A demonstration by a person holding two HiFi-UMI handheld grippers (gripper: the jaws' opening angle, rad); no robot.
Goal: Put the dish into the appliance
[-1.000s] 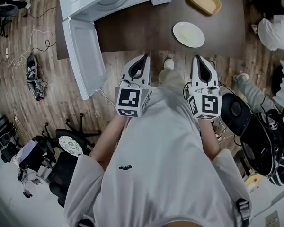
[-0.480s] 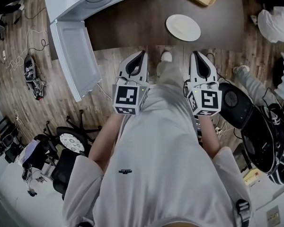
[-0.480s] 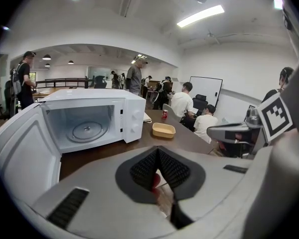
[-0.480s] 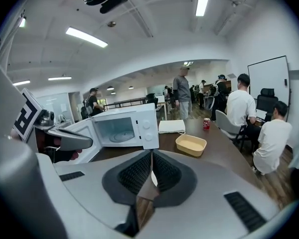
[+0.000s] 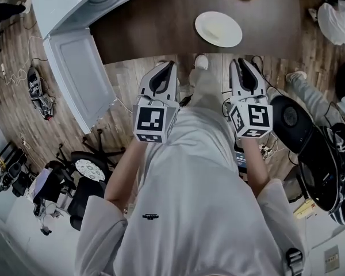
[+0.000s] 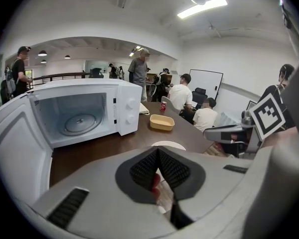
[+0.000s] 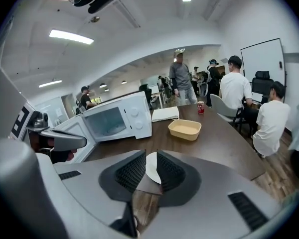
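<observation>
A white round dish [image 5: 218,29] lies on the dark brown table [image 5: 155,30], just beyond my right gripper [image 5: 241,61]. The white microwave [image 6: 79,113] stands at the table's left with its door [image 5: 75,79] swung wide open and its glass turntable bare. My right gripper [image 7: 149,158] is open. Its jaws have just been opening, nothing is between them, and the dish [image 7: 152,167] shows through the gap. My left gripper [image 5: 172,64] hangs over the floor near the table's edge, its tips [image 6: 158,153] closed together and empty.
A yellow tray [image 7: 185,129], a folded white cloth [image 7: 164,113] and a red can [image 7: 200,107] sit farther along the table. Several people sit or stand at its far end. An office chair [image 5: 83,171] and black bags [image 5: 310,148] flank me on the wooden floor.
Both grippers have dropped lower and come nearer the table's edge. The right gripper's jaws, shut before, now stand apart. The left gripper's jaws remain closed.
</observation>
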